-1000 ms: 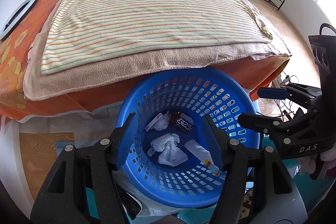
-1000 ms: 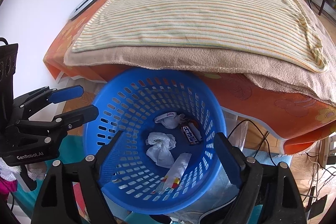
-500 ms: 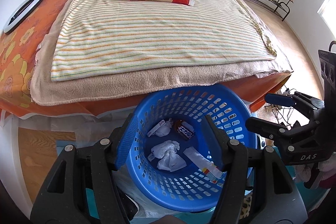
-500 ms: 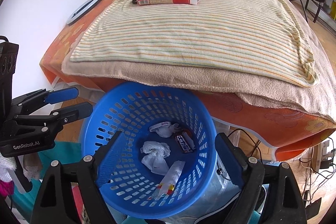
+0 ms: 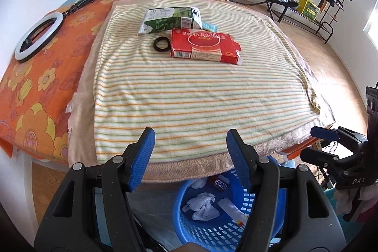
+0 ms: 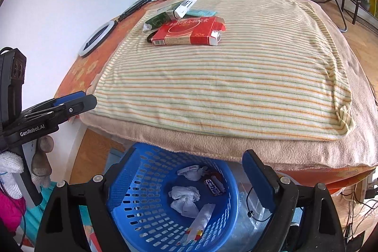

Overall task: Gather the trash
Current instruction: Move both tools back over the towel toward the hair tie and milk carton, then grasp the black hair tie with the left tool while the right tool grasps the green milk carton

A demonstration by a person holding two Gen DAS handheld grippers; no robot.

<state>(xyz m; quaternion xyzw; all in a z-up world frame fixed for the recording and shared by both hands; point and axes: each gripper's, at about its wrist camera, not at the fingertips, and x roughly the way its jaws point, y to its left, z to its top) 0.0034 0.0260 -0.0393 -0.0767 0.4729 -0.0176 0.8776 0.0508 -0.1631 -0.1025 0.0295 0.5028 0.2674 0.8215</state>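
The left wrist view shows the black rubber-like ring (image 5: 161,44) whole, lying on the striped cream towel (image 5: 200,96) just beside the left end of the flat red cardboard box (image 5: 205,46); in the right wrist view that ring is almost wholly hidden behind the box (image 6: 187,32); the left view also shows the green and white carton (image 5: 171,20) lying on its side behind the box, touching or nearly touching it, while the right view shows the same carton (image 6: 163,17) from its end, with a pale teal packet (image 6: 200,13) beside it; the white ring light (image 5: 39,36) on the orange flowered cover shows in both views, though the right view gives only a thin sliver (image 6: 95,38).

The round blue perforated plastic basket (image 6: 132,183) stands on the floor below the near edge of the bed; the right view looks well into it and shows crumpled white tissue (image 6: 184,198), a small dark wrapper (image 6: 213,185) and a flat white wrapper (image 6: 200,220); the left view shows the basket (image 5: 186,226) only partly, its far side tucked under the towel's edge.

The left tongs (image 5: 190,155) are spread wide and hold nothing, the tips over the towel's near edge; the right tongs (image 6: 189,171) are likewise wide apart and empty, framing the basket, apparently above its rim.
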